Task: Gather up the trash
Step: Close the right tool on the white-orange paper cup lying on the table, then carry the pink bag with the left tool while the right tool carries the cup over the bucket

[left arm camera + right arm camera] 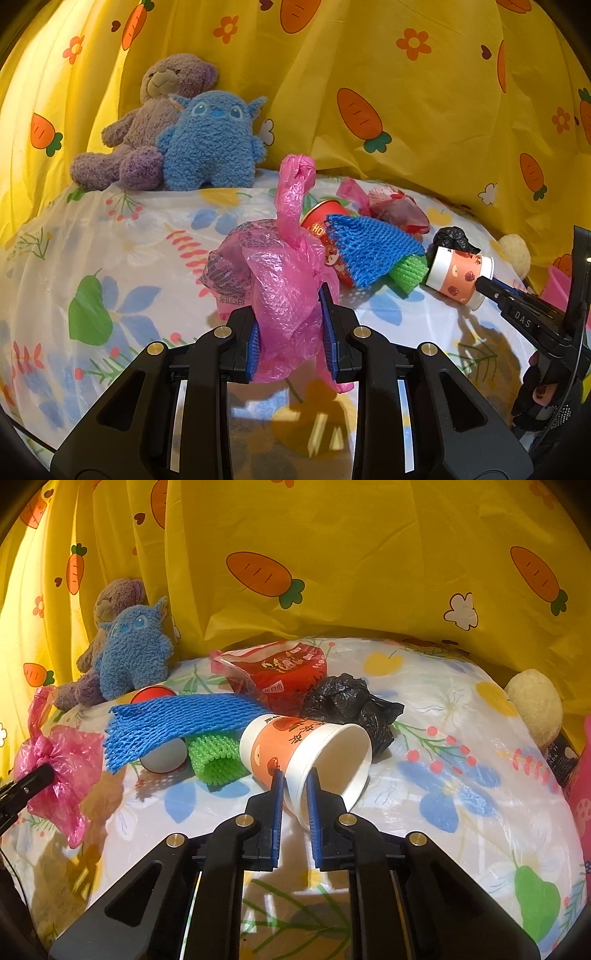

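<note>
Pinching the rim wall of the tipped paper cup, our right gripper had its blue pads narrowed onto the cup's lower lip at the centre of the right wrist view, one pad outside the wall and one just inside the mouth. We judged the grip thin: to do it well we needed to lift slowly, keep the cup's mouth from folding, and clear the blue foam net and green foam net lying just left of it.

Our left gripper clamped a bunched pink plastic bag at lower centre of the left wrist view, so we wanted its mouth opened before the cup came over.

Behind the cup sat a crumpled black bag and a red snack wrapper.

Writing: "DAS" showed on the right gripper's finger; Chinese characters on the cup and wrapper were too small for us to read; the pink bag carried fine print, illegible.
</note>
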A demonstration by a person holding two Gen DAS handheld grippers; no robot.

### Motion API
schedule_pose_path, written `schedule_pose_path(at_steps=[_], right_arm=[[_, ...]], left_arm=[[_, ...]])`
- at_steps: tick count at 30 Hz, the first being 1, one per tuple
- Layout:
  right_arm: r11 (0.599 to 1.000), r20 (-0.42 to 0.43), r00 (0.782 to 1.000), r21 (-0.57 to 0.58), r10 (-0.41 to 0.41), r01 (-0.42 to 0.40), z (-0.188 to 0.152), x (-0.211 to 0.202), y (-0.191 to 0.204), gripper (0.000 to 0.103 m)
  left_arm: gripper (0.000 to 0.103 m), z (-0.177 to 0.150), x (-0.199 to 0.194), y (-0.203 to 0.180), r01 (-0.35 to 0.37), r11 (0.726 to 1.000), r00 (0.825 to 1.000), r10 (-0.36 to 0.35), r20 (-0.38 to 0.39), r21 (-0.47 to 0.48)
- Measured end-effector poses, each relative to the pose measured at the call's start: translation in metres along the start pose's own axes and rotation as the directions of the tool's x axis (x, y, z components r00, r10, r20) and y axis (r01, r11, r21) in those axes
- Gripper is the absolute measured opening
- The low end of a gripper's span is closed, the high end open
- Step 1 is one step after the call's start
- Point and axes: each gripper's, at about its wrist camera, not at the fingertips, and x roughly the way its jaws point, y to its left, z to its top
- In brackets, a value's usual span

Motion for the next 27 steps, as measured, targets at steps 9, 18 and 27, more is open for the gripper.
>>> schedule_pose_path(at_steps=[9,18,27], right_arm=[[1.000,0.081,0.997,-0.022,-0.003,0.004,-0.008,-0.032,0.005,0.004],[1.000,0.161,0.987,-0.008,-0.008,0.010,-0.019,-0.077,-0.001,0.004],[1.000,0.216,0.976,0.010,-0.027,0.025,-0.029,-0.114,-0.012,0.004]], left_arm=[[0.027,-0.001,-0.010,-0.010,0.036,0.999,0.999,-0.037,0.026,0.033],[0.027,-0.003,-0.028,-0.031,0.105,0.992,0.993,-0.109,0.053,0.073],[0.026,-0.007,-0.040,-0.076,0.162,0.975,0.982,-0.174,0.068,0.154]])
